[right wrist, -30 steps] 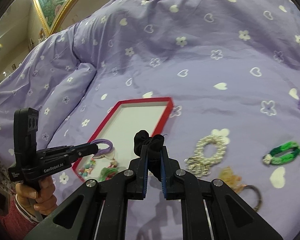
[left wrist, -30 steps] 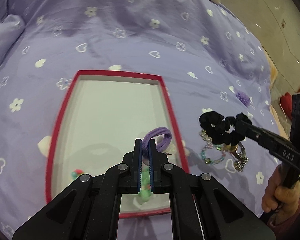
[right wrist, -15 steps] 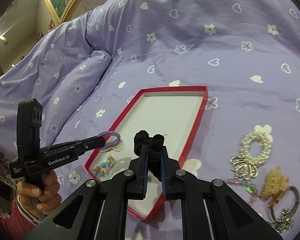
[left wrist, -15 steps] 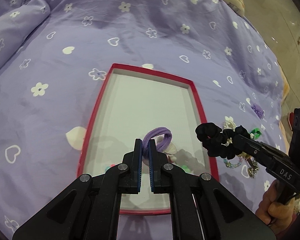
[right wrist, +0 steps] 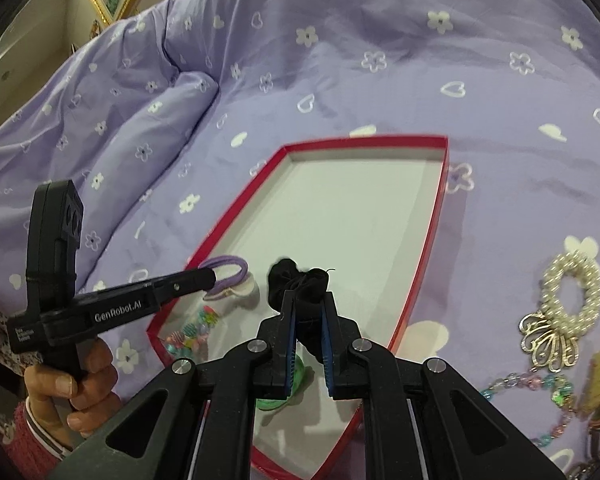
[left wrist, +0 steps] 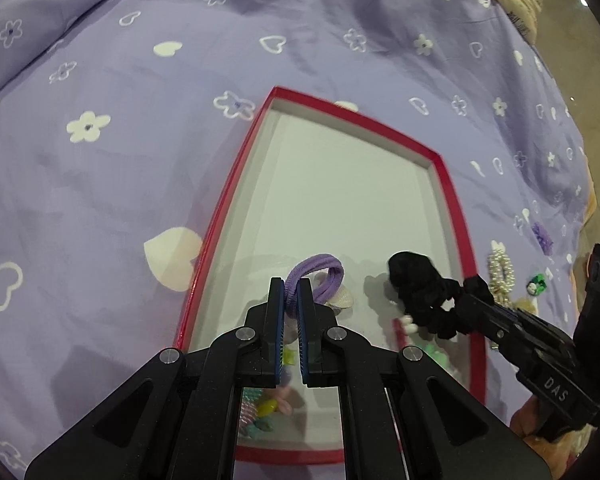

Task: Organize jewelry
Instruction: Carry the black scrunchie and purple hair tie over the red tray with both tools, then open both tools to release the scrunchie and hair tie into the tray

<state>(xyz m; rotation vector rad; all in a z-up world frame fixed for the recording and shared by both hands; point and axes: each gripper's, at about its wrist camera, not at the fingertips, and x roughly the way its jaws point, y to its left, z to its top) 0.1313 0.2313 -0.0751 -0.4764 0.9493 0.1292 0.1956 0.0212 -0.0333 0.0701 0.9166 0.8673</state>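
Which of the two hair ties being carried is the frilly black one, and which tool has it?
The black scrunchie is pinched in the right tool. The left tool carries a smooth purple hair tie instead.

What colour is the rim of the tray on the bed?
Red rim with a white inside, clearest in the right wrist view.

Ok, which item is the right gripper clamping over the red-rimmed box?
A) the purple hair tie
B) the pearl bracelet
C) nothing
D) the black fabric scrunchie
D: the right gripper is shut on the black fabric scrunchie above the red-rimmed box; the left gripper has the purple hair tie.
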